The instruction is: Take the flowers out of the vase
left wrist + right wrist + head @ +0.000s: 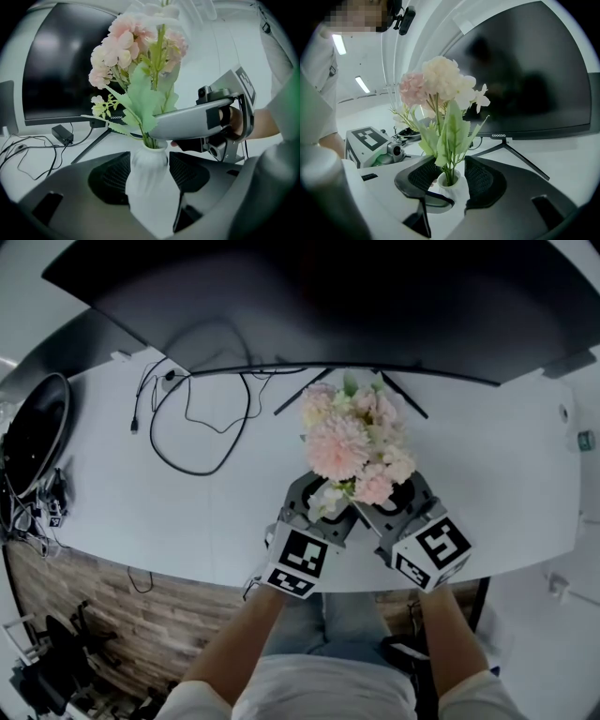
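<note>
A bunch of pink and cream flowers (356, 442) with green leaves stands upright in a small white vase (149, 164) on the white desk (141, 493). From above, the blooms hide the vase. My left gripper (319, 491) and right gripper (397, 491) meet at the vase from the near side. In the left gripper view the vase sits between that gripper's (149, 157) black pads with thin gaps on both sides. The right gripper (450, 174) also straddles the vase (450, 185), its pads apart from it. Both grippers are open.
A large dark monitor (309, 296) on a thin-legged stand rises just behind the flowers. Black cables (187, 418) loop on the desk at the back left. A black round object (33, 432) sits at the far left. The desk's front edge runs just under the grippers.
</note>
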The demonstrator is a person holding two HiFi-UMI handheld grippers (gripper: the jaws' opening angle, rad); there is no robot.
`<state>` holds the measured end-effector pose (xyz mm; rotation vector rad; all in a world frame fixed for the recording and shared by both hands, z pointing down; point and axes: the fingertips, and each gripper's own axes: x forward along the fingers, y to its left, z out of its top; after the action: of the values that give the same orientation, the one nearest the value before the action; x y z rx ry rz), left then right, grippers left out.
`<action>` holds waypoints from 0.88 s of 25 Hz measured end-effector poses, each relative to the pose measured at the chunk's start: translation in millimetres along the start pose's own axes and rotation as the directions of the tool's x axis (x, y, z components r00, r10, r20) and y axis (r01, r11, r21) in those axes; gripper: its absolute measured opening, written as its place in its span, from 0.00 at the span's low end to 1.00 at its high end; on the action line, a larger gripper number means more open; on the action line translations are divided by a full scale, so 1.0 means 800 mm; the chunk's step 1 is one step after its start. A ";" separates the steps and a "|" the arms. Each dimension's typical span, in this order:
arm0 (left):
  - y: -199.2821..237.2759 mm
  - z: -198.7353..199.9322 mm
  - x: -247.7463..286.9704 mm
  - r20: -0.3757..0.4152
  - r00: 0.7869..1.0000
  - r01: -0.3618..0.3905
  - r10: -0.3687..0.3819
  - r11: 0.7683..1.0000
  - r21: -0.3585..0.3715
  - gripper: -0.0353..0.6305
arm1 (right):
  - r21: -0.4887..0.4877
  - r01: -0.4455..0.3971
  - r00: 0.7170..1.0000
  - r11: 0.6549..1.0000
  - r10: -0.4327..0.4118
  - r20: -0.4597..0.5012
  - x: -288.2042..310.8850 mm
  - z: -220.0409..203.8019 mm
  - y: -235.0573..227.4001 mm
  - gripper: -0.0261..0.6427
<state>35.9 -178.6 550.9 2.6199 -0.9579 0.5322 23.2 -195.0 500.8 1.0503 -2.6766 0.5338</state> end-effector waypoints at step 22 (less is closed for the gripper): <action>0.000 -0.002 0.006 0.018 1.000 0.012 -0.012 1.000 -0.004 0.44 | 0.005 0.052 0.997 0.999 -0.052 0.053 0.000 0.010 -0.007 0.17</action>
<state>39.0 -181.0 554.2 2.6297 -0.9471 0.5039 26.5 -201.9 494.6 1.1479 -2.6866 0.5081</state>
